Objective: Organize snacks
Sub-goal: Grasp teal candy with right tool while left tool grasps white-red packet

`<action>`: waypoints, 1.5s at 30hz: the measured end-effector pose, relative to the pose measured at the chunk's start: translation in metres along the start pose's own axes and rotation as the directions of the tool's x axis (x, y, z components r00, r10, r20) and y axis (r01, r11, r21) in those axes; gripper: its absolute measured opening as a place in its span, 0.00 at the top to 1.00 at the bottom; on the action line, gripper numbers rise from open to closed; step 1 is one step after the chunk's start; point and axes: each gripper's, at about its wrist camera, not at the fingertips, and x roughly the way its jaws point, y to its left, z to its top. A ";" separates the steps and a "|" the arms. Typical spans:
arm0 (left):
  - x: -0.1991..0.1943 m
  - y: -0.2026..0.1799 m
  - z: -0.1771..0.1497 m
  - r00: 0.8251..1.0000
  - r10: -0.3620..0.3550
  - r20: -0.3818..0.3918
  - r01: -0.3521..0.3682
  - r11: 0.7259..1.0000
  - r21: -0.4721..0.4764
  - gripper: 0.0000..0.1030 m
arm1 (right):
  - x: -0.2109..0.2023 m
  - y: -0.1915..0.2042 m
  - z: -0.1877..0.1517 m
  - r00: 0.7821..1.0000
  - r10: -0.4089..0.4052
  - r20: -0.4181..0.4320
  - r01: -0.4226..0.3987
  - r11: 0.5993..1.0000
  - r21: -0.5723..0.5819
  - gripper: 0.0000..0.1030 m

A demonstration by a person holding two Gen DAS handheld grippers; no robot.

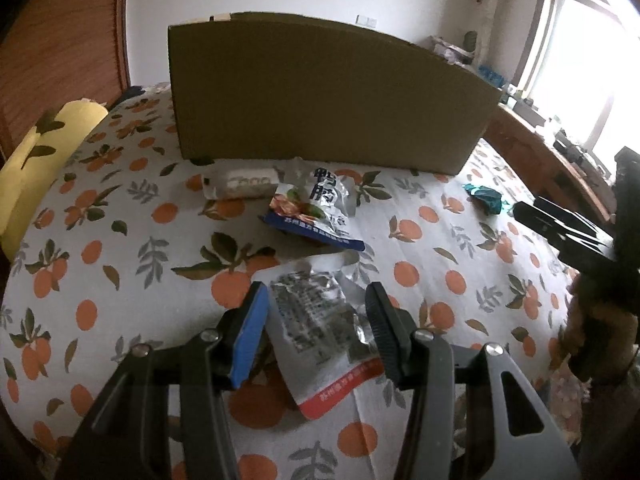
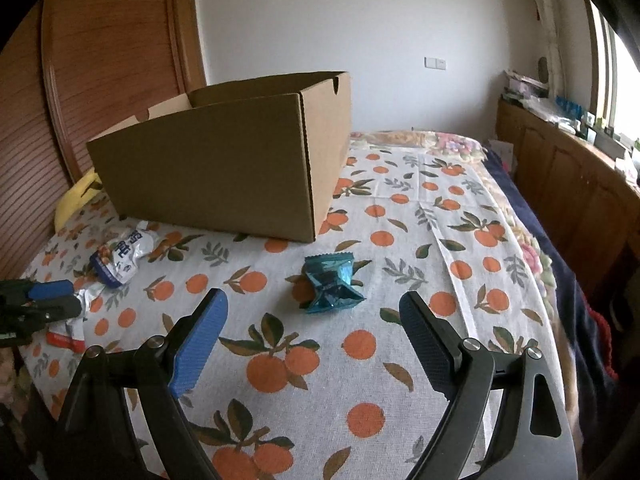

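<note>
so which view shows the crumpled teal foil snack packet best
The right wrist view: the crumpled teal foil snack packet lies whole, ahead of the open right gripper. The left wrist view shows it small near the edge.

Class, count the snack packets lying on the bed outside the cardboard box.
4: silver packet between the left gripper fingers, blue-edged packet beyond, white packet by the box, teal packet right. Box interior hidden.

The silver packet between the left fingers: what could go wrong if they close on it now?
The silver packet lies flat and crinkled on the orange-print cloth, so the left gripper may pinch cloth with it, or catch only a slippery edge. The cardboard box has a tall wall; a low carry could hit it.
</note>
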 end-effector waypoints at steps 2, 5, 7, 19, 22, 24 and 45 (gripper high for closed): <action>0.004 0.000 0.002 1.000 0.007 -0.001 -0.007 1.000 -0.007 0.49 | 0.001 0.000 0.000 1.000 0.005 -0.004 -0.005 1.000 0.001 0.13; 0.007 -0.003 0.004 1.000 0.012 -0.001 -0.012 1.000 -0.012 0.47 | 0.003 0.000 0.000 1.000 0.009 -0.014 -0.009 1.000 0.002 0.13; 0.009 -0.005 0.005 1.000 0.013 -0.003 -0.013 1.000 -0.010 0.46 | 0.003 0.000 0.000 1.000 0.009 -0.015 -0.009 1.000 0.005 0.13; 0.019 -0.020 0.007 0.999 0.042 -0.011 -0.041 0.999 0.024 0.34 | 0.005 -0.001 -0.003 1.000 0.013 -0.027 -0.013 1.000 0.013 0.14; 0.021 -0.026 0.005 0.998 0.068 -0.008 -0.068 0.996 0.058 0.33 | 0.005 -0.002 -0.003 0.999 0.016 -0.030 -0.016 1.000 0.011 0.14; 0.023 -0.031 0.005 0.997 0.076 -0.015 -0.075 0.994 0.078 0.32 | 0.005 -0.002 -0.003 0.999 0.018 -0.033 -0.018 1.000 0.013 0.14; 0.003 -0.020 -0.010 1.000 -0.016 -0.009 0.017 0.995 0.095 0.93 | 0.013 -0.007 -0.002 0.996 0.042 -0.083 -0.038 0.998 0.050 0.14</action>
